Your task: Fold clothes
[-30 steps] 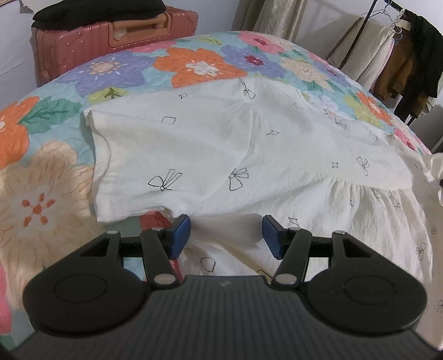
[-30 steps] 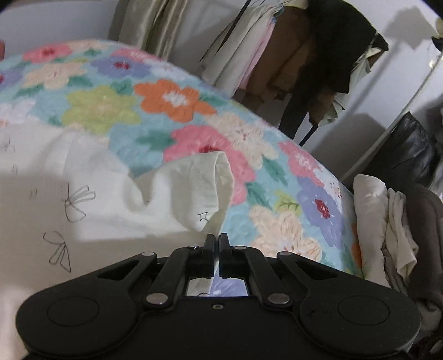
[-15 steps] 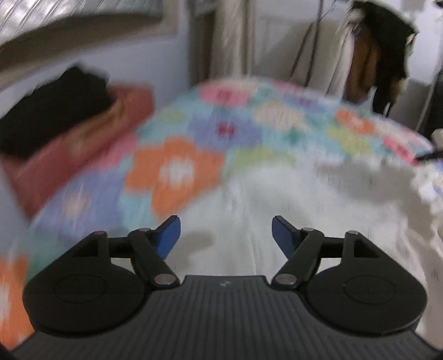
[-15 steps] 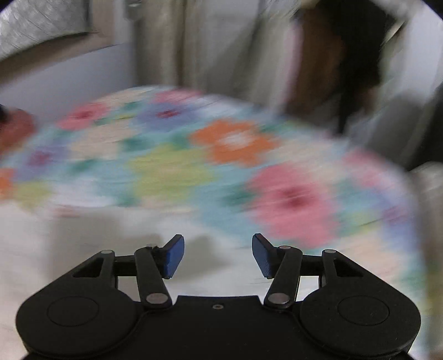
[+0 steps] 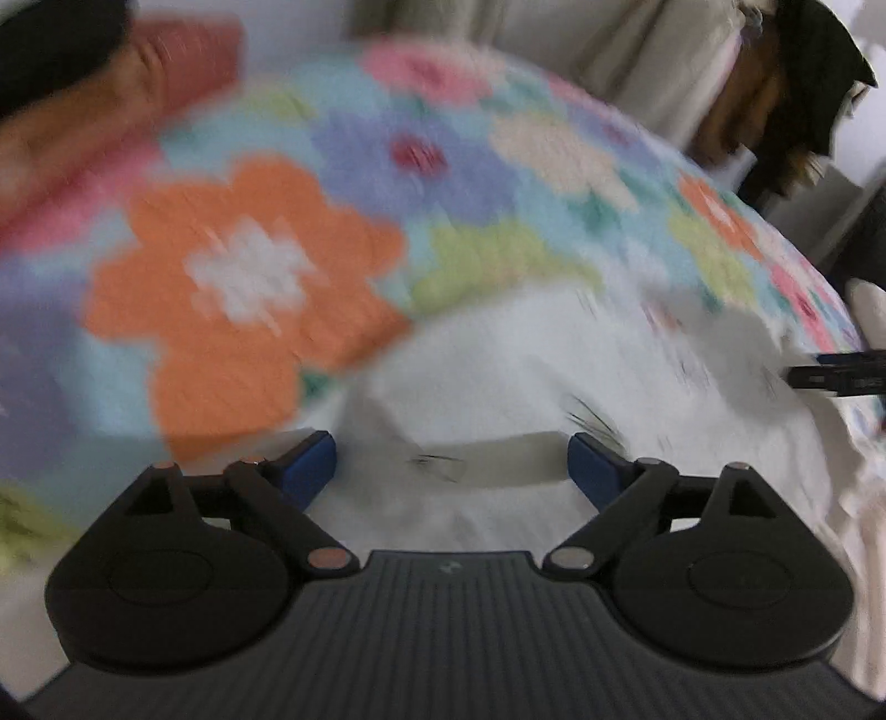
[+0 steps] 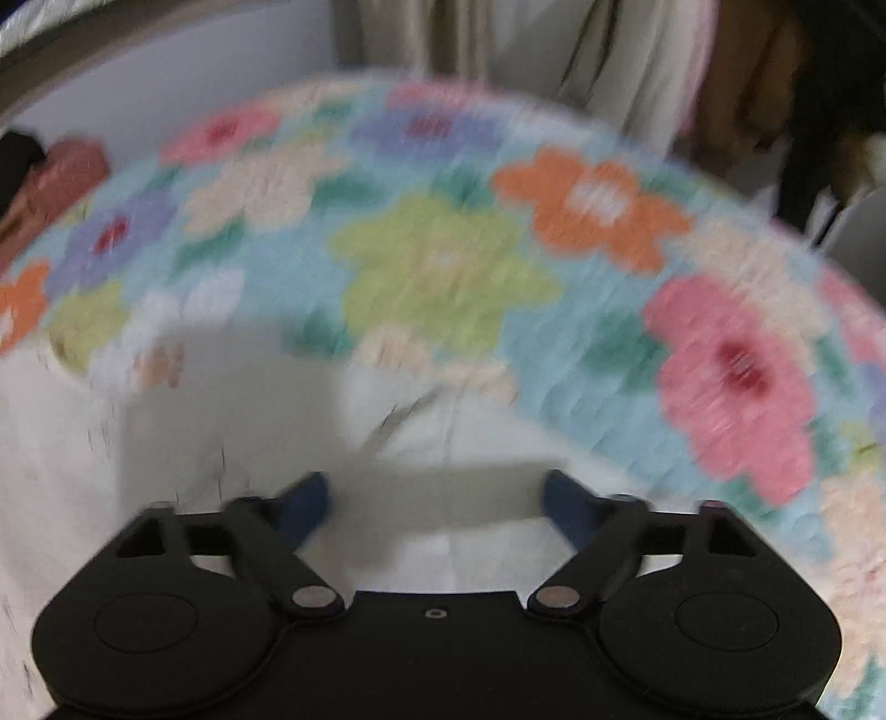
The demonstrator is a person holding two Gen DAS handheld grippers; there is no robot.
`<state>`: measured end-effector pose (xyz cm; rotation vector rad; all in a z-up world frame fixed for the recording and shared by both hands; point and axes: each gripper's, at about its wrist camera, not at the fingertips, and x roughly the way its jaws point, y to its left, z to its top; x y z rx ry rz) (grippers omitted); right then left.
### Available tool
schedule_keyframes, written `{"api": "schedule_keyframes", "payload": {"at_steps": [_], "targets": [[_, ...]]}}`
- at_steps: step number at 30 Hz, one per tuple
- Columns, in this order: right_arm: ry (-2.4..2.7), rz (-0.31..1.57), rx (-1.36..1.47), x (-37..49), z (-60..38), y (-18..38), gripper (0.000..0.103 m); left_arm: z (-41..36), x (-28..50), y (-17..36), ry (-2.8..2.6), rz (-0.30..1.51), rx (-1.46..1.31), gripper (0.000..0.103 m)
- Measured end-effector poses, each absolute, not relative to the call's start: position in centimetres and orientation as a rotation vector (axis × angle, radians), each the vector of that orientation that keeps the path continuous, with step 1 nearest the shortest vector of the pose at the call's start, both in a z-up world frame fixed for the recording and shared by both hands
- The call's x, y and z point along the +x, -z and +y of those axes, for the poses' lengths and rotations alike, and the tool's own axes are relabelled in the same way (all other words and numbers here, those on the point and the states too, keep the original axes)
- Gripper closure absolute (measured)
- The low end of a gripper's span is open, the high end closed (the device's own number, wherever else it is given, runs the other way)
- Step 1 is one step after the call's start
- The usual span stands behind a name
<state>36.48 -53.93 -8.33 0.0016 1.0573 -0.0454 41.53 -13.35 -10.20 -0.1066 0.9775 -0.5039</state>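
Note:
A white garment with small black bow prints [image 5: 542,387] lies on a flowered bedspread [image 5: 243,266]; both views are blurred by motion. My left gripper [image 5: 451,468] is open and empty, just above the garment's far edge. My right gripper [image 6: 434,507] is open and empty over the garment [image 6: 166,454], near its edge against the bedspread [image 6: 443,266]. The right gripper's fingertips [image 5: 830,371] show at the right edge of the left wrist view.
A pink suitcase with a black item on top [image 5: 111,83] stands beyond the bed at the left. Curtains [image 6: 554,44] and hanging clothes [image 5: 803,83] are behind the bed at the right.
My right gripper has opened and let go of the garment's fold. Both grippers have swung forward toward the garment's far edge, and the left jaws have spread wider.

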Motion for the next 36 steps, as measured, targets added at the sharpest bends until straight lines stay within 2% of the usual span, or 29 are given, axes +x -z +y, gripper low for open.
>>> {"api": "schedule_keyframes", "payload": {"at_steps": [1,2,3,4,5,12,14,16,17,18,19,20,22,23,25,28,29,30,31,32,33,34,35,36], "targets": [[0.038,1.078,-0.039,36.3,-53.5,9.1,0.015,-13.8,40.9,10.0,0.519,0.957,-0.06,0.027],[0.026,1.074,-0.075,36.1,-53.0,9.6,0.018,-14.1,40.4,9.8,0.53,0.946,-0.024,0.051],[0.009,1.045,-0.107,35.7,-52.6,9.5,0.038,-14.3,40.1,9.4,0.53,0.939,0.003,0.071],[-0.002,1.018,-0.121,35.4,-52.2,9.3,0.083,-14.3,39.9,9.0,0.525,0.935,0.017,0.101],[0.013,0.994,-0.118,35.3,-52.1,8.8,0.1,-14.1,39.8,8.3,0.521,0.916,-0.001,0.103],[0.111,0.693,-0.203,33.8,-51.5,3.3,0.101,-11.4,39.6,2.7,0.376,0.612,-0.15,0.103],[0.125,0.642,-0.213,33.4,-51.4,2.3,0.101,-11.3,40.2,2.4,0.379,0.606,-0.166,0.103],[0.12,0.652,-0.22,33.6,-51.5,2.4,0.101,-11.8,41.1,3.5,0.396,0.699,-0.136,0.1],[0.11,0.684,-0.22,33.9,-51.7,2.9,0.101,-12.1,41.6,4.3,0.404,0.752,-0.118,0.093],[0.101,0.716,-0.22,34.2,-51.8,3.4,0.095,-12.4,42.0,5.1,0.412,0.805,-0.101,0.088],[0.091,0.748,-0.22,34.4,-52.0,3.9,0.089,-12.7,42.0,5.9,0.422,0.832,-0.094,0.072],[0.088,0.76,-0.201,34.5,-52.4,4.0,0.083,-12.9,42.0,6.8,0.432,0.855,-0.089,0.05],[0.092,0.738,-0.124,34.0,-53.9,3.8,0.05,-13.3,41.6,8.1,0.433,0.857,-0.071,0.033],[0.094,0.726,-0.086,33.8,-54.7,3.6,0.044,-13.5,41.4,8.5,0.439,0.846,-0.053,0.03],[0.091,0.725,-0.008,33.6,-56.3,3.5,0.043,-14.3,41.0,8.8,0.485,0.832,0.013,0.027],[0.072,0.789,0.047,34.4,-58.1,4.1,0.043,-15.9,40.4,9.4,0.549,0.84,0.139,0.008],[0.072,0.799,0.043,34.5,-58.3,4.2,0.043,-16.3,40.4,9.7,0.542,0.851,0.161,0.007],[0.063,0.81,0.049,34.6,-58.3,4.4,0.041,-16.6,40.4,9.9,0.54,0.862,0.167,0.008],[0.044,0.821,0.065,34.9,-58.2,4.6,0.036,-16.8,40.5,10.1,0.534,0.871,0.163,0.019],[0.025,0.833,0.081,35.1,-58.0,4.9,0.032,-17.0,40.4,10.1,0.535,0.875,0.162,0.037],[0.012,0.847,0.101,35.5,-57.8,5.3,0.02,-17.0,40.3,9.9,0.555,0.866,0.159,0.08],[0.006,0.868,0.125,36.0,-57.4,6.0,0.011,-17.1,40.1,9.3,0.534,0.846,0.158,0.101],[0.008,0.901,0.129,36.7,-56.7,7.0,0.011,-17.2,40.0,8.6,0.506,0.825,0.158,0.101],[0.017,0.94,0.115,37.4,-55.7,8.1,0.016,-17.2,39.8,7.9,0.467,0.802,0.155,0.101]]}}
